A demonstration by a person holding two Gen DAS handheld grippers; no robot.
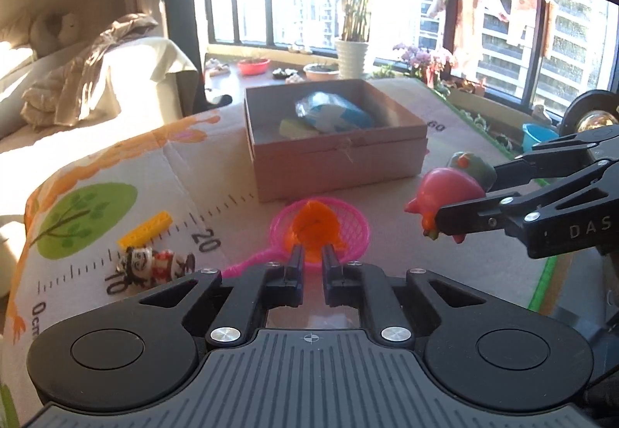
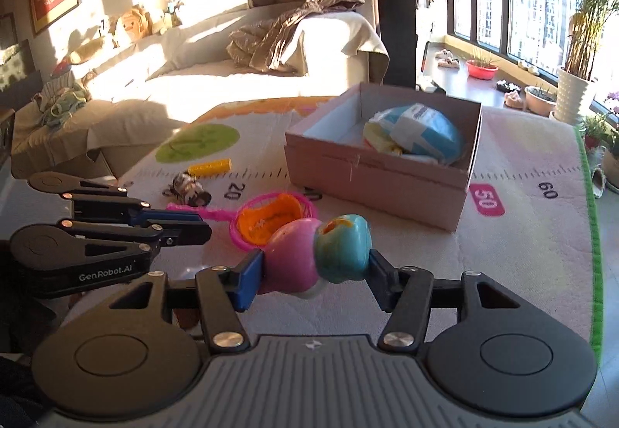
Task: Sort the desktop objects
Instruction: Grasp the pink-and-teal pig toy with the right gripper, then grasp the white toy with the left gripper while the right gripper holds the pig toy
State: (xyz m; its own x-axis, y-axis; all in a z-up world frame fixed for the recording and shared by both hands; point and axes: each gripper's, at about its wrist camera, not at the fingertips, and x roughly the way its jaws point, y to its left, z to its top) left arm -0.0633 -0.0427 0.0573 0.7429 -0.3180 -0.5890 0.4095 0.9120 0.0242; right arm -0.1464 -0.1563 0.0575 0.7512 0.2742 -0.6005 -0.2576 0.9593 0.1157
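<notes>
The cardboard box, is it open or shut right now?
Open: the cardboard box has no lid on, and a blue-and-white packet shows inside.

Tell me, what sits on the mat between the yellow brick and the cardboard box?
Nothing: in the right wrist view, only bare mat with printed ruler marks lies between the yellow brick and the cardboard box.

mat (image 1: 216, 172) | on it: box (image 1: 340, 172), brick (image 1: 145, 230), striped figure, maybe zebra (image 1: 154, 263)
</notes>
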